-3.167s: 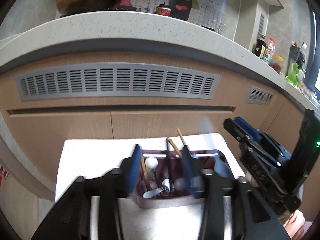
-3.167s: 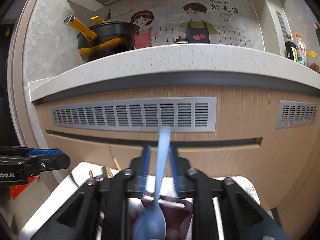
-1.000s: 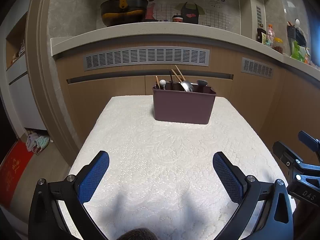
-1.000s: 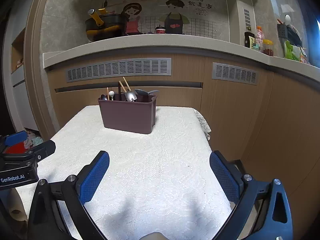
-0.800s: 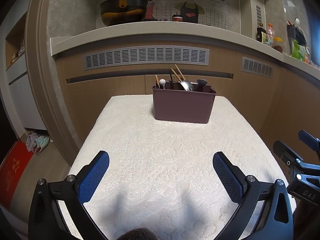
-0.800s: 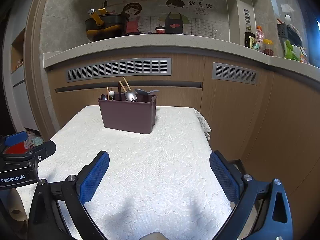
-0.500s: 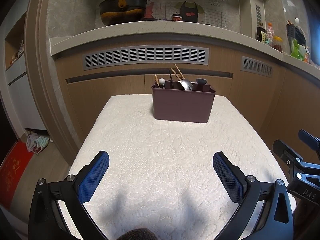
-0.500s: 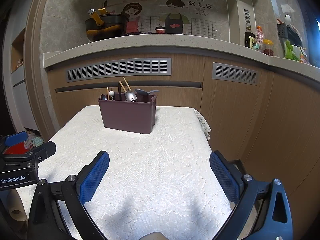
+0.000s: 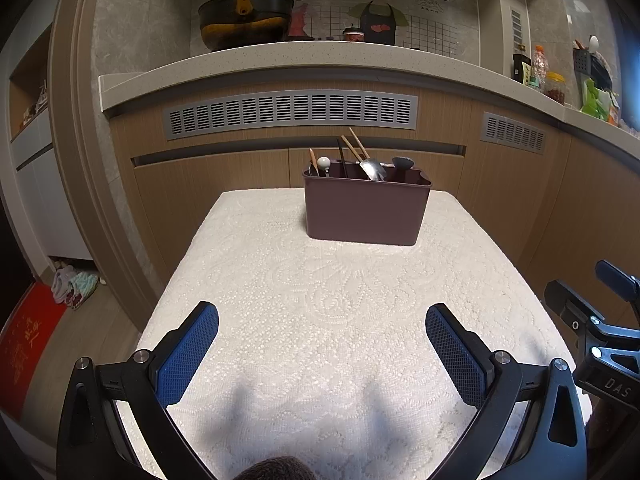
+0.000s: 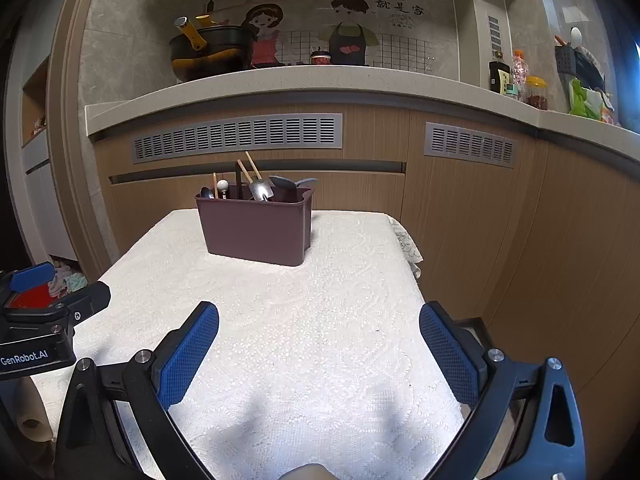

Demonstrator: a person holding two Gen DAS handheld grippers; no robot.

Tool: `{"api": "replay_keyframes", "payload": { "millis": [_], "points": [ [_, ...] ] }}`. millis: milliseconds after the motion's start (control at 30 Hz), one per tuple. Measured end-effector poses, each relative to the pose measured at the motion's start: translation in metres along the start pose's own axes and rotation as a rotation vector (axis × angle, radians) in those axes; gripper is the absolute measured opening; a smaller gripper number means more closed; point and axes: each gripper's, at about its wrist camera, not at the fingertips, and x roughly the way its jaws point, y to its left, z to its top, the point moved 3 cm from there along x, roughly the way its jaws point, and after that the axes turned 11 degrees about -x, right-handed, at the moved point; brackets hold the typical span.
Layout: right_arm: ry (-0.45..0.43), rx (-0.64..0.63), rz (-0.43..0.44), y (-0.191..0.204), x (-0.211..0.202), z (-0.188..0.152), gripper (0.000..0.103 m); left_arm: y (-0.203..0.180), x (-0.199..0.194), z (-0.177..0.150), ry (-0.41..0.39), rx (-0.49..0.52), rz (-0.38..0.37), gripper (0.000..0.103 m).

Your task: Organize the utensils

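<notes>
Left wrist view gives me the left gripper [image 9: 322,346] with its jaws spread wide and nothing between them, blue pads hanging over the white lace cloth [image 9: 340,320] that covers the desk. On the right wrist view I see the right gripper [image 10: 319,344] the same way: jaws fully apart, holding nothing, low over the near part of the cloth. Each tool shows at the edge of the other's picture, the two side by side and apart.

Farther out, well away from both sets of jaws, the maroon utensil caddy [image 9: 366,210] stands upright on the far part of the cloth, near the back edge. From it I can make out wooden chopsticks [image 9: 354,142] leaning out to the right, a metal spoon [image 9: 372,170] with its bowl up, a white-tipped utensil [image 9: 324,164] toward the left end, and a dark ladle-like head [image 9: 402,163] toward the right end. Which compartment each sits in I cannot tell.

Behind the desk I see wood cabinet fronts with a grey vent grille [image 9: 290,112], and a stone countertop [image 10: 320,80] above carrying a black and yellow pan [image 9: 244,20].
</notes>
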Motion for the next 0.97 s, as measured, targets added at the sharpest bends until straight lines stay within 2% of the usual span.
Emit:
{"api": "replay_keyframes", "payload": {
  "millis": [967],
  "points": [
    [0.003, 0.017, -0.007, -0.0052, 0.0040, -0.0004, 0.101, -0.0005, 0.0038, -0.0004, 0.011, 0.030, -0.004, 0.103]
  ]
}}
